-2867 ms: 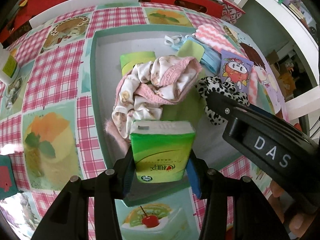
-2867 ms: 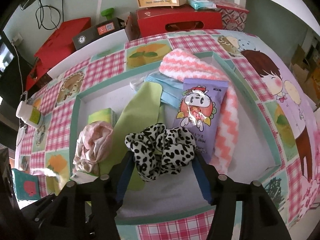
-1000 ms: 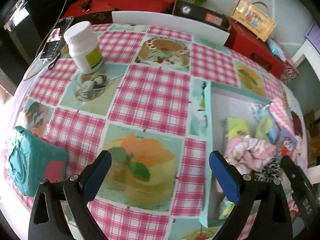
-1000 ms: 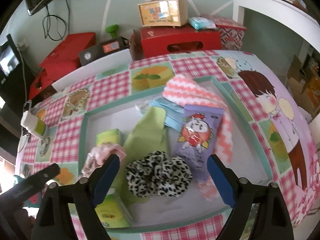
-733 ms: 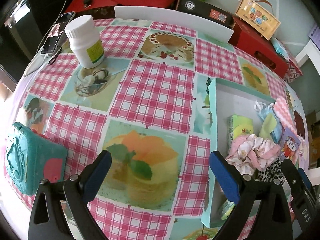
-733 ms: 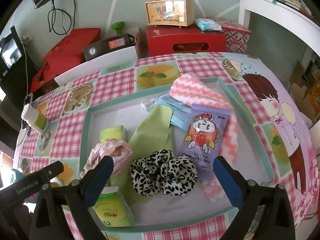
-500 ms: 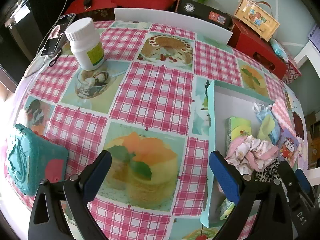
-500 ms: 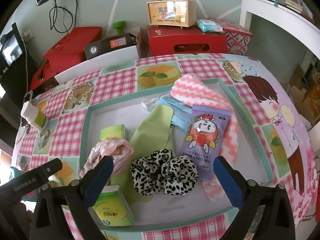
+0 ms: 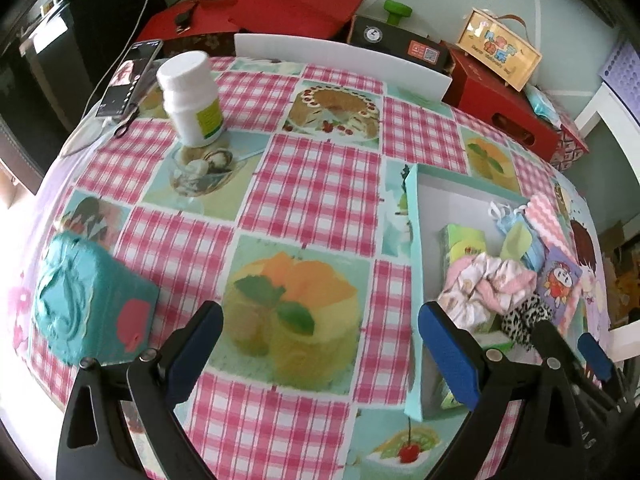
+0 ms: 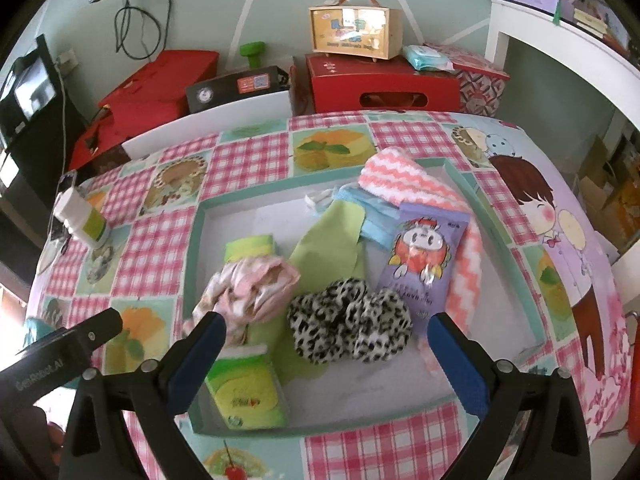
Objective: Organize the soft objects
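A shallow teal-rimmed tray (image 10: 192, 236) holds the soft things. In it lie a leopard-print scrunchie (image 10: 348, 330), a pink patterned cloth (image 10: 248, 292), two green tissue packs (image 10: 246, 390), a green cloth (image 10: 332, 240), a purple wipes pack (image 10: 424, 252), blue masks and a pink zigzag towel (image 10: 394, 176). My right gripper (image 10: 326, 360) hangs open above the tray's near side, nothing between its fingers. My left gripper (image 9: 320, 356) is open and empty over the checked tablecloth, left of the tray (image 9: 412, 264).
A white pill bottle (image 9: 192, 98) and a phone (image 9: 130, 76) sit at the table's far left. A teal box (image 9: 84, 300) lies near the left edge. Red boxes (image 10: 380, 84), a black box and a wooden case stand behind the table.
Both grippers drew back a little from the table, so the tray looks slightly farther. Earlier the left let go of a tissue pack and the right let go of the scrunchie, both now in the tray.
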Available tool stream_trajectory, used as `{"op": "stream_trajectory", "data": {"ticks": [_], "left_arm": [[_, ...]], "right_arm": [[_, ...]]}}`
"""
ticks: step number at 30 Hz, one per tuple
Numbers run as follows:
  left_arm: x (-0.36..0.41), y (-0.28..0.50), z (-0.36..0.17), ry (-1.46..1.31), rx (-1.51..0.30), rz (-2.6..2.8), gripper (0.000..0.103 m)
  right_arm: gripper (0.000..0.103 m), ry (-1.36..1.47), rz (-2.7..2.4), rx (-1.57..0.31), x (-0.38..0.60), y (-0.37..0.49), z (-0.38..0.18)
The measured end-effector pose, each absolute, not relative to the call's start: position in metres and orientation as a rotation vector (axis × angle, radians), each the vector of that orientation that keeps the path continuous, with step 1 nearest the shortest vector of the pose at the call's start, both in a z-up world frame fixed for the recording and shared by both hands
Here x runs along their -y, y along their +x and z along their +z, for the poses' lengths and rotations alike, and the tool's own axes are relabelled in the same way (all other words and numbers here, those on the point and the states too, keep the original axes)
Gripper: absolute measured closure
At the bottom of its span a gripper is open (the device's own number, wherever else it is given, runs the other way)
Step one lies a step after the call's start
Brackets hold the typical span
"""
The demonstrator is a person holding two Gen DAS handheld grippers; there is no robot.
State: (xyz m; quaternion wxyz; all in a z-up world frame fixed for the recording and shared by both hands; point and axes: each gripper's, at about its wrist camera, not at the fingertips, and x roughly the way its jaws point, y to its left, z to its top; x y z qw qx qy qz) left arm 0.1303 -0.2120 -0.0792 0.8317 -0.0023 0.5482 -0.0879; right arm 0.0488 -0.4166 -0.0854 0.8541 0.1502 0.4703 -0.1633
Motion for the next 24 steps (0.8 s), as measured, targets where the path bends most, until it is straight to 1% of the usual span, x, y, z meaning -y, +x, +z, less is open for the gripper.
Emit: {"op": "stream_trajectory", "data": {"ticks": [14, 24], "left_arm": [[0.178, 0.072, -0.092, 0.018, -1.186, -0.192, 0.005], [0.161, 0.054, -0.099, 0.018, -1.2, -0.19, 0.005]], "right_arm": [[0.0, 0.26, -0.278, -1.044, 0.375, 0.01, -0.098], [0.0, 0.278, -0.281, -1.061, 0.372, -0.008, -0.104]]}}
